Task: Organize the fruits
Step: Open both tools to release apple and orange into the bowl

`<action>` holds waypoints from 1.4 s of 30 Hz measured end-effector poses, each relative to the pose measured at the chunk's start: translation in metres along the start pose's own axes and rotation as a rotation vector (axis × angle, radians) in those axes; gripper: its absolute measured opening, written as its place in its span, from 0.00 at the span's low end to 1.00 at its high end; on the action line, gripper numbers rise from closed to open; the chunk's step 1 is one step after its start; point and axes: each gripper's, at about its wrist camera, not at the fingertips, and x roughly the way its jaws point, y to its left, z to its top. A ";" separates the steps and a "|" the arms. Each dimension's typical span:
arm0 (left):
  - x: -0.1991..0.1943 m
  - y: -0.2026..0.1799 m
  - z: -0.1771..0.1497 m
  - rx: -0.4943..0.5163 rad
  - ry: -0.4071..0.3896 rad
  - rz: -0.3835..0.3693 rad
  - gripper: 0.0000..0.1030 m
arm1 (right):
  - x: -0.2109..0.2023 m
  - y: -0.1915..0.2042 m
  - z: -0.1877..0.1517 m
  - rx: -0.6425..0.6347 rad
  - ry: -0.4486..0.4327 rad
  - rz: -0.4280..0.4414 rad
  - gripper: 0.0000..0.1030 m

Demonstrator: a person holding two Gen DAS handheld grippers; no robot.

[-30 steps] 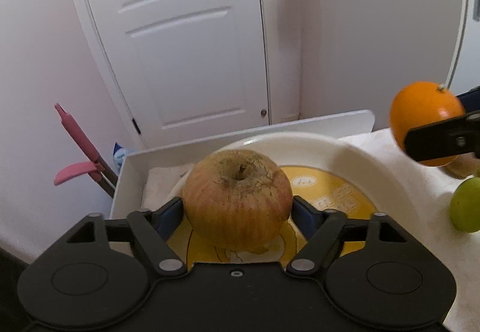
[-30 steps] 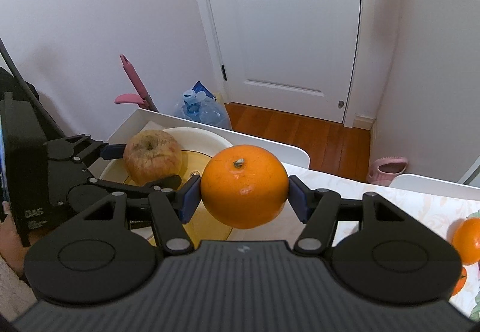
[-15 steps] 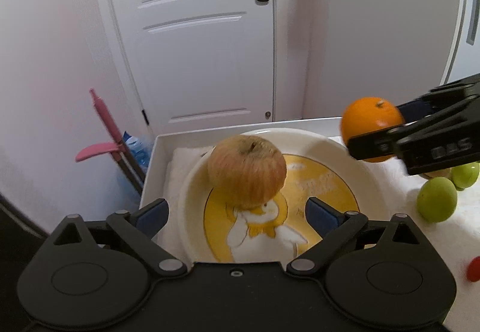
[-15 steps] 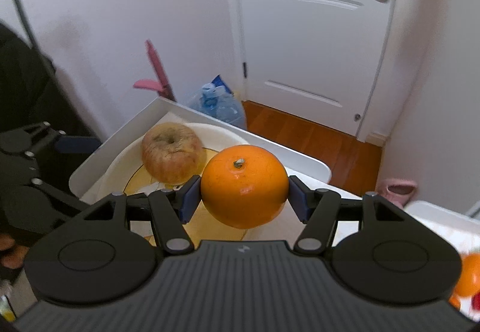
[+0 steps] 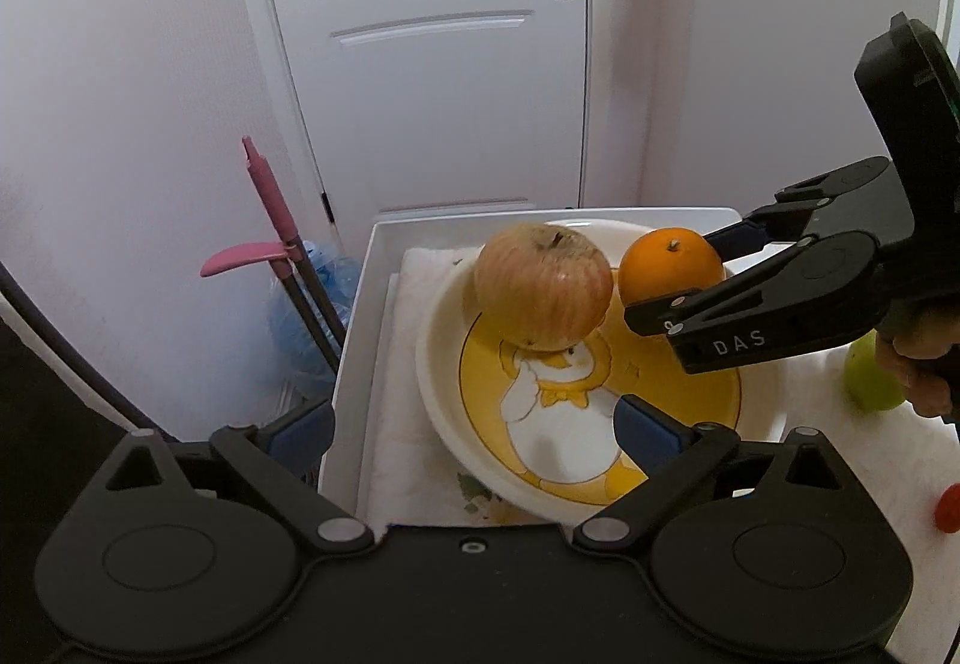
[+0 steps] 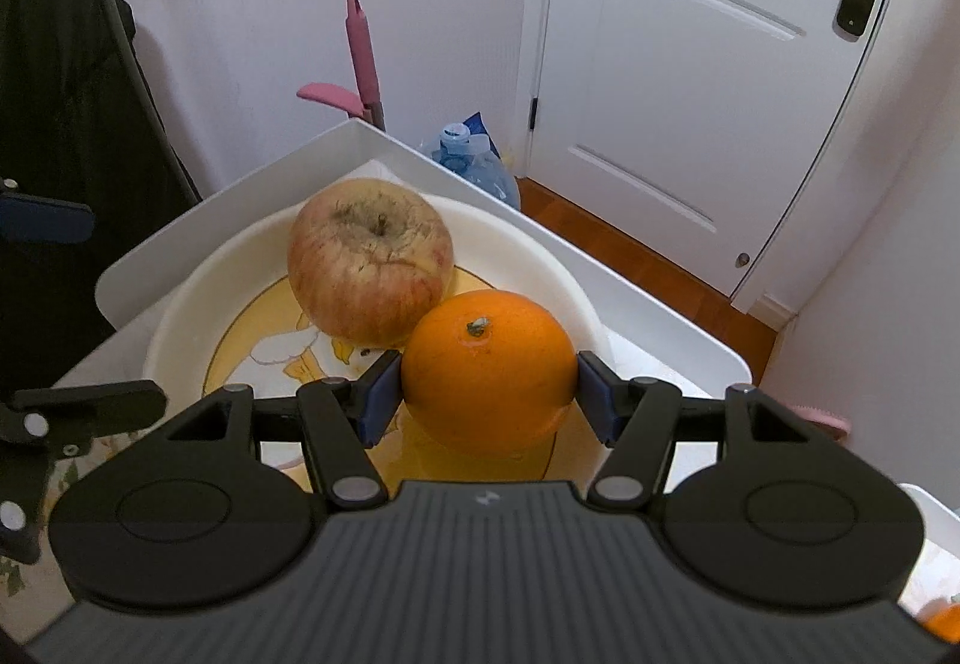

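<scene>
A reddish apple [image 5: 543,287] [image 6: 369,257] rests in a white bowl with a yellow duck print [image 5: 576,442] [image 6: 240,328]. The bowl sits in a white tray [image 5: 369,316] [image 6: 660,304]. My right gripper [image 6: 487,394] [image 5: 690,274] is shut on an orange [image 6: 487,371] [image 5: 671,265] and holds it in the bowl, right beside the apple. My left gripper [image 5: 474,430] is open and empty, drawn back at the bowl's near rim.
A green fruit [image 5: 870,376] and a small red fruit [image 5: 948,508] lie on the table to the right of the tray. A pink-handled mop [image 5: 270,220] and a blue water bottle [image 6: 474,160] stand past the tray. A white door [image 5: 456,64] lies behind.
My left gripper let go of the apple in the bowl, opened and drew back. My right gripper carried the orange leftward and down into the bowl beside the apple.
</scene>
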 end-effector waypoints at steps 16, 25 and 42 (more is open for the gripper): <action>0.002 0.001 0.002 -0.008 -0.009 -0.025 0.98 | -0.024 -0.001 0.002 0.016 -0.114 -0.077 1.00; -0.014 -0.004 0.009 -0.021 -0.020 -0.020 0.98 | -0.063 -0.002 0.003 0.151 -0.096 -0.085 1.00; -0.093 -0.060 0.006 -0.042 -0.079 -0.023 0.98 | -0.197 -0.033 -0.059 0.307 -0.144 -0.180 1.00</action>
